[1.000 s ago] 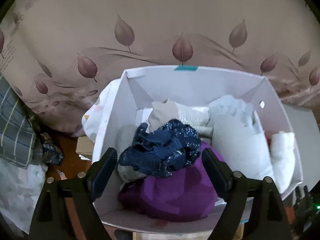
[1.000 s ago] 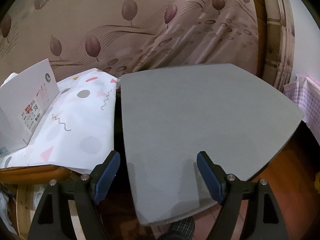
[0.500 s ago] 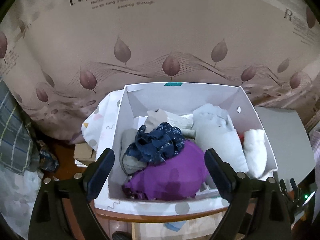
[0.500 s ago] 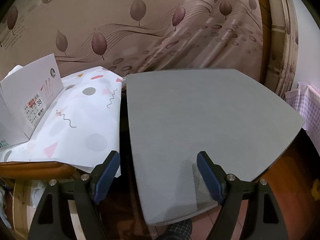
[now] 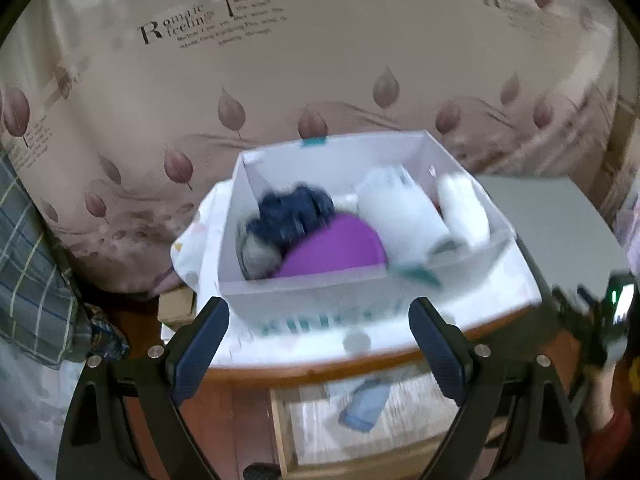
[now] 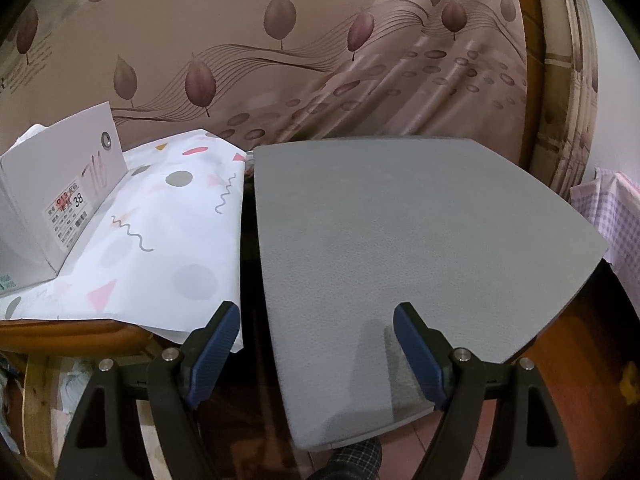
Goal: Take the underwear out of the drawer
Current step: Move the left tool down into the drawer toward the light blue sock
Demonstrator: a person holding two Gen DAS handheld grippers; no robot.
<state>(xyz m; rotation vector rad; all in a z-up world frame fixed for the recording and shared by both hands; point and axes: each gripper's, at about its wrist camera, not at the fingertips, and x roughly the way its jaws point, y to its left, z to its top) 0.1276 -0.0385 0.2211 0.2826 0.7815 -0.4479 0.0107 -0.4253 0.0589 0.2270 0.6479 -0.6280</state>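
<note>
Left claw (image 5: 318, 322): lower middle of the left wrist view, jaws spread wide, nothing between them, hanging short of the box and above the desk's front edge.
Right claw (image 6: 316, 330): lower middle of the right wrist view, also spread wide and empty, over the near edge of a grey board (image 6: 420, 232).
Desk (image 5: 360, 364): seen only from the left wrist as a brown wooden edge under a patterned white cloth (image 5: 512, 280); below it an open shelf holds a blurred blue item.
White cardboard box (image 5: 304, 284): centre of the left wrist view, standing on the cloth, open at the top; the picture is motion-blurred.
Underwear: inside the box. A dark blue crumpled piece (image 5: 294, 210) lies at its left on top of a purple piece (image 5: 340, 246); white pieces (image 5: 404, 212) fill the right half.
Right wrist only: the box's outer wall with a price label (image 6: 68, 208) at the left edge, the cloth's dots and squiggles, and the whole grey board. The box's contents are hidden there.
Far: a beige curtain (image 5: 320, 60) with leaf prints and lettering fills the upper part of both views.
</note>
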